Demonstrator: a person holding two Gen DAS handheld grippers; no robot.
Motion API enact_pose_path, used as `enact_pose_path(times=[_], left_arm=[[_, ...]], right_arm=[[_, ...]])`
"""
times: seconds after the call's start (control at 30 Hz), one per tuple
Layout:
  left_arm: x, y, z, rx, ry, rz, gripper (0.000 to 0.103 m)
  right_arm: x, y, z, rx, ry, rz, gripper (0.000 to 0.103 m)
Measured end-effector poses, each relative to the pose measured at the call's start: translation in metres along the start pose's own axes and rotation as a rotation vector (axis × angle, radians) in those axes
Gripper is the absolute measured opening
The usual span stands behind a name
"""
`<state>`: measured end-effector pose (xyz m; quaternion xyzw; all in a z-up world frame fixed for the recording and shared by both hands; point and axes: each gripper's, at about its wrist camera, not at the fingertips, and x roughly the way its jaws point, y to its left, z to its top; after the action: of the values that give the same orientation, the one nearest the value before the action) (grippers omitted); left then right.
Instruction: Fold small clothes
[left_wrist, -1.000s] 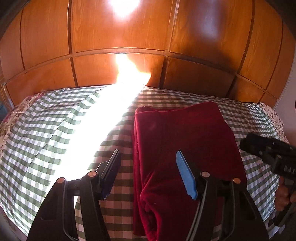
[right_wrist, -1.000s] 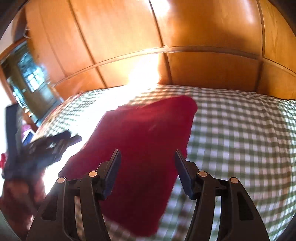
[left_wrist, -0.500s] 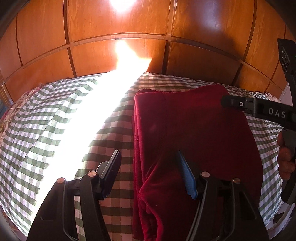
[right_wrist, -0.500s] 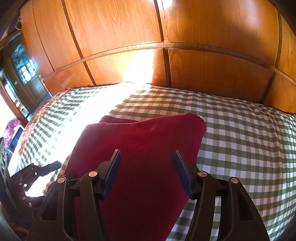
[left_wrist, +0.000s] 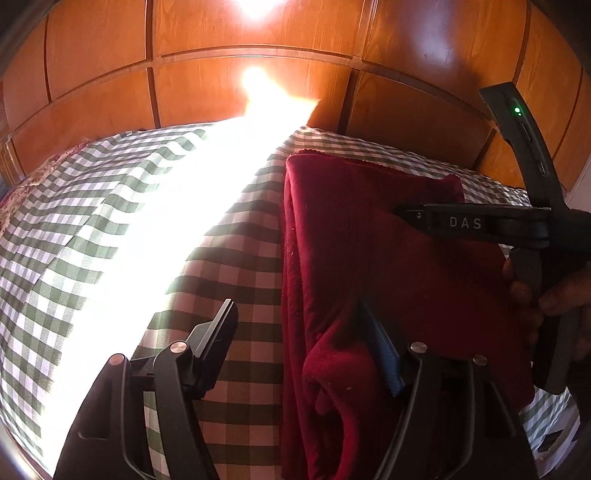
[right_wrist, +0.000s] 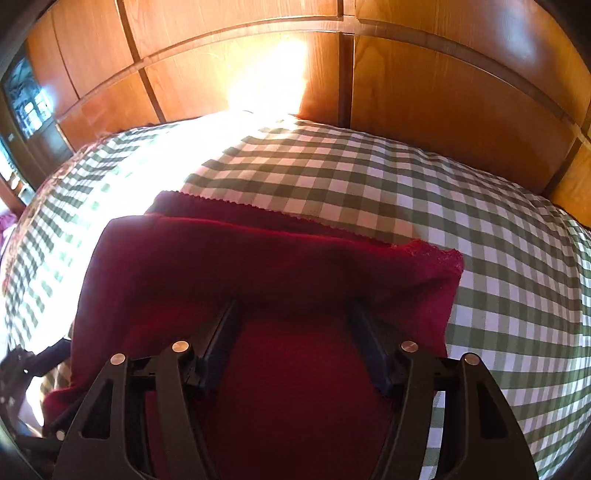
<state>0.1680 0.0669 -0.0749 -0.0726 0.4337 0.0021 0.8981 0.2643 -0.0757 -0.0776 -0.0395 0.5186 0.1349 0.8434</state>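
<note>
Far left in the left wrist view: green-and-white checked bedspread over a bed, crossed by a blown-out band of sunlight running up to the wooden panelled headboard. Low and centre-left: left tongs spread wide, left finger over bare checks, right finger with its blue pad pressed in among the rumpled near folds of the dark red garment; nothing clamped between them. Right of that: garment folded into a long strip lying on the bedspread, left edge doubled and straight, far edge with a thin zigzag hem peeking out underneath. Further right: right tongs reaching in from the side over the cloth, marked "DAS", a green light on the handle, the person's hand wrapped round the grip at the frame's edge. In the right wrist view, from the left: dark window or door, sunlit checks, then red garment draped across both fingers of the right tongs, fingers apart and wide, tips hidden beneath a raised layer of cloth; hard to tell whether that layer rests on them or merely lies in front. Far right: checked bedspread and headboard only.
</note>
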Motion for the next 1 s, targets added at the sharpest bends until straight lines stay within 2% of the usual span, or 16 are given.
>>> enact_pose_path(times=[0.1, 0.17, 0.27, 0.37, 0.53, 0.7, 0.87, 1.0], left_arm=[[-0.002, -0.001, -0.002, -0.005, -0.006, -0.001, 0.069], [-0.005, -0.001, -0.004, -0.010, -0.010, -0.001, 0.070], [-0.005, 0.003, -0.004, -0.014, -0.012, -0.006, 0.071], [-0.005, 0.006, -0.005, -0.019, -0.016, -0.013, 0.071], [-0.007, 0.008, -0.009, -0.025, -0.021, -0.011, 0.073], [-0.009, 0.012, -0.012, -0.029, -0.025, -0.011, 0.078], [-0.008, 0.019, -0.015, -0.037, -0.023, -0.052, 0.079], [-0.001, 0.031, -0.018, -0.071, -0.014, -0.134, 0.079]], right_arm=[[-0.008, -0.004, -0.002, 0.012, -0.028, 0.034, 0.069], [-0.021, -0.013, -0.004, 0.048, -0.066, 0.068, 0.082], [-0.046, -0.029, -0.013, 0.108, -0.139, 0.092, 0.086], [-0.062, -0.050, -0.030, 0.184, -0.154, 0.151, 0.089], [-0.059, -0.077, -0.064, 0.304, -0.081, 0.314, 0.089], [-0.039, -0.078, -0.089, 0.369, -0.004, 0.464, 0.089], [-0.025, -0.067, -0.090, 0.378, 0.012, 0.525, 0.089], [-0.016, -0.059, -0.084, 0.371, 0.018, 0.543, 0.087]])
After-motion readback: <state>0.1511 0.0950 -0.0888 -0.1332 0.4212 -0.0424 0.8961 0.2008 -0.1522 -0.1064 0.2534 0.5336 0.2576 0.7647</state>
